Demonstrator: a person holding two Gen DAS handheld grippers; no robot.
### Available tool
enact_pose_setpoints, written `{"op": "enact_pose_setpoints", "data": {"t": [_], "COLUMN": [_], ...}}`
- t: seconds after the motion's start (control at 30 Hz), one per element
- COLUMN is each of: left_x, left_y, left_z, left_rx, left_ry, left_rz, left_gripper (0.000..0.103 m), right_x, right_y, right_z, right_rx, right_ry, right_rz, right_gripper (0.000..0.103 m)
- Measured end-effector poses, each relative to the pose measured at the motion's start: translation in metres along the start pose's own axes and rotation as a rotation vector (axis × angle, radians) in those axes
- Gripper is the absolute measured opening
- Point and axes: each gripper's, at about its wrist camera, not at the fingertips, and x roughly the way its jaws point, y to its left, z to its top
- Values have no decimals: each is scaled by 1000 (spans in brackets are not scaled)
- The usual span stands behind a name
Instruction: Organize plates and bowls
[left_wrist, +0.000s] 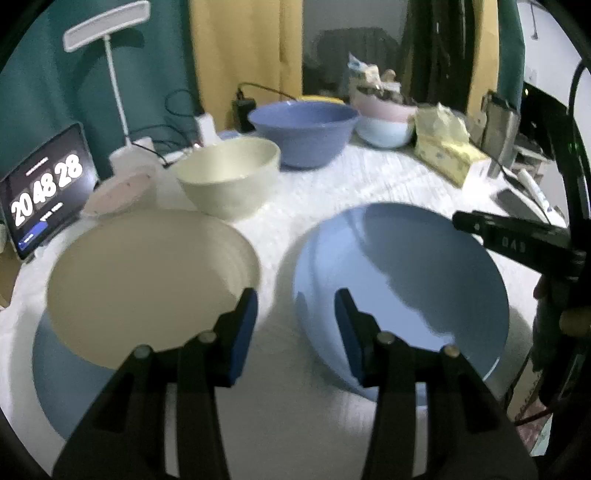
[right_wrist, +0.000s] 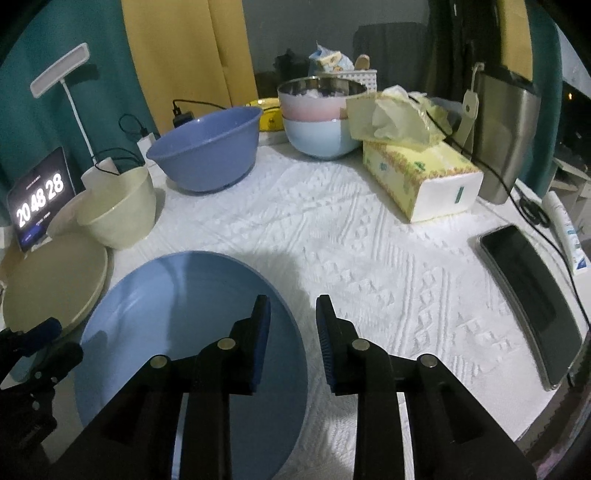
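Both claws, the left claw (left_wrist: 295, 325) and right claw (right_wrist: 293, 332), are held apart and empty; the blue plate (right_wrist: 192, 332) and cream plate (left_wrist: 147, 280) are laid side by side on the worktop (right_wrist: 369, 258); bowls are left unstacked.

Plates and bowls on our white cloth
We see a cream plate (left_wrist: 147, 288) beside a blue plate (right_wrist: 192, 347); cream bowl (right_wrist: 118, 214) and periwinkle bowl (right_wrist: 207, 155) upright behind.

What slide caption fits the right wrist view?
Open right gripper straddling the light blue plate's rim on the white tablecloth.
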Motion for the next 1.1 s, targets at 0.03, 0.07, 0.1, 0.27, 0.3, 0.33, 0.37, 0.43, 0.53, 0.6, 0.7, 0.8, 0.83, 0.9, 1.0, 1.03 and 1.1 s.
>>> {"op": "enact_pose_setpoints", "data": {"t": [0.03,0.07,0.1,0.27,0.3,0.33,0.37,0.43,0.53,0.6,0.7,0.8,0.83,0.9,1.0,1.03,1.1], "left_x": [-5,-7,-11,-24,-26,-28,-30,-33,-38,-41,-45,-47,-48,-49,-51,-51,-51], "left_y": [4,6,9,24,28,32,36,42,52,58,66,76,79,85,94,99,104], "left_z": [1,1,1,3,4,3,3,2,2,2,2,1,1,0,0,0,0], "left_rx": [-6,-10,-14,-33,-38,-42,-49,-61,-77,-85,-101,-115,-121,-132,-149,-155,-163], "left_ry": [-16,-26,-38,-85,-93,-97,-102,-112,-128,-140,-154,-164,-167,-172,-180,-184,-186], "left_rz": [4,7,11,34,41,44,48,56,70,83,99,121,129,141,158,165,174], "left_gripper": [45,45,45,45,45,45,45,45,45,45,45,45,45,45,45,45,45], "right_x": [-2,-4,-5,-11,-12,-12,-13,-13,-14,-14,-14,-12,-12,-11,-9,-9,-8], "right_y": [2,3,6,25,30,33,38,44,55,62,71,79,81,86,95,97,102], "right_z": [1,1,2,4,4,5,5,6,7,8,9,9,10,10,11,12,13], "right_rx": [-1,-3,-7,-36,-43,-48,-55,-63,-79,-90,-103,-116,-120,-127,-138,-142,-149], "right_ry": [-4,-7,-10,-18,-19,-20,-20,-20,-21,-18,-17,-14,-13,-11,-8,-7,-6], "right_rz": [2,5,9,29,35,38,43,50,59,66,74,82,84,90,96,98,103], "right_gripper": [27,27,27,27,27,27,27,27,27,27,27,27,27,27,27,27,27]}}
